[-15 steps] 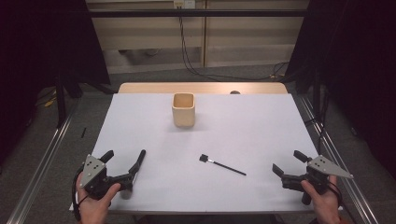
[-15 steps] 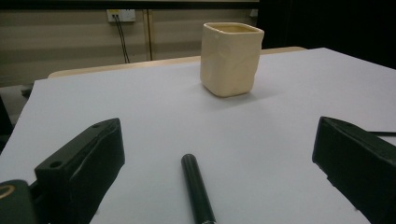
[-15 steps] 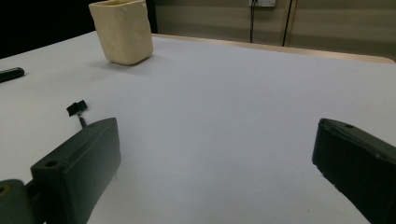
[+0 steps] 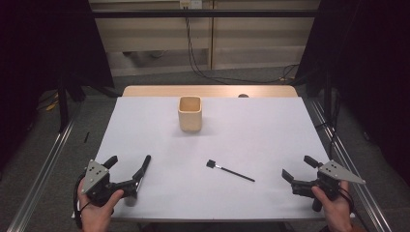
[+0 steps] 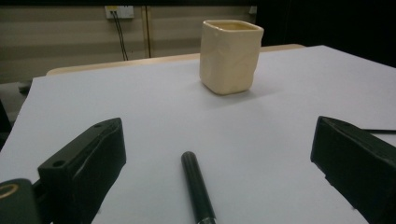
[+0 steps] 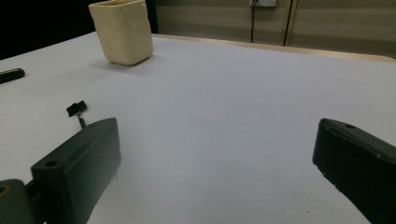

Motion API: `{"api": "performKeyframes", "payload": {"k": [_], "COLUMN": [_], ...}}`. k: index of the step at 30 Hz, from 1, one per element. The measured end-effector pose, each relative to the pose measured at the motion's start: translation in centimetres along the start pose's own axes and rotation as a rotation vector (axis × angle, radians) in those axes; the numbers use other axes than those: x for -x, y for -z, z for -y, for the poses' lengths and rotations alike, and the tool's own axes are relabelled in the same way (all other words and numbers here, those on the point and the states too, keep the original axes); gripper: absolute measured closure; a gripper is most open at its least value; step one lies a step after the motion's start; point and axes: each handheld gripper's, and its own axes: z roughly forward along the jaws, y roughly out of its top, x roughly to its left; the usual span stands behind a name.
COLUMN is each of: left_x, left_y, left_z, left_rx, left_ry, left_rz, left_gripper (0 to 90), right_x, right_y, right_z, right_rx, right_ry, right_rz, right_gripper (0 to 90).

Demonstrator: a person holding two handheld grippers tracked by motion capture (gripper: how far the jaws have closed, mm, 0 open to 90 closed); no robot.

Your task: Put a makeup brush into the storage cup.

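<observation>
A cream square cup [image 4: 189, 113] stands upright at the table's far middle. A thin black brush [image 4: 229, 171] lies flat on the white table [image 4: 251, 130], right of centre. A black pen [image 4: 142, 170] lies near the front left, just ahead of my left gripper [image 4: 123, 173], which is open with nothing held. In the left gripper view the pen [image 5: 197, 186] lies on the sheet between the open jaws, with the cup [image 5: 231, 56] beyond. My right gripper [image 4: 299, 167] is open at the front right. Its view shows the cup [image 6: 122, 32], the brush head [image 6: 77, 108] and the pen tip [image 6: 10, 74].
The white sheet covers a wooden tabletop whose far edge [image 4: 212, 91] shows behind the cup. Metal rails [image 4: 46, 169] run along both sides of the table. Cables [image 4: 193, 53] hang down the back wall. Dark curtains flank the area.
</observation>
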Motion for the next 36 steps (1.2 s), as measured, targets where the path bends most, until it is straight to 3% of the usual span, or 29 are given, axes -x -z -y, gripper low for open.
{"api": "performKeyframes", "payload": {"k": [5, 9, 11, 16, 18, 24, 36], "left_x": [0.1, 0.0, -0.2, -0.2, -0.3, -0.5, -1.2], "left_y": [0.5, 0.6, 0.5, 0.0, -0.2, -1.1, -2.9], "left_z": [-0.4, -0.6, -0.8, -1.3, -1.8, -2.6, -4.1], "left_rx": [-0.006, -0.021, -0.03, -0.11, -0.16, -0.223, -0.429], "left_ry": [-0.039, -0.027, 0.007, 0.022, 0.01, -0.003, 0.01], "left_rz": [-0.019, -0.003, 0.024, 0.027, 0.027, 0.043, 0.069], "left_gripper": [4.3, 4.2, 4.3, 4.3, 4.3, 4.3, 7.3], "right_x": [-0.2, -0.5, -0.5, -0.4, -0.4, -0.5, -0.5], "right_y": [0.1, 0.0, -0.2, -0.5, -0.6, -0.7, -0.6], "right_z": [-0.1, -0.2, -0.2, -0.3, -0.3, -0.4, -0.3], "right_rx": [0.004, 0.005, 0.003, -0.001, -0.001, -0.003, -0.003], "right_ry": [0.009, 0.015, 0.017, 0.014, 0.01, 0.014, 0.011], "right_rz": [-0.009, -0.01, -0.014, -0.02, -0.026, -0.033, -0.029], "right_gripper": [0.4, 0.4, 0.4, 0.5, 0.5, 0.5, 0.5]}}
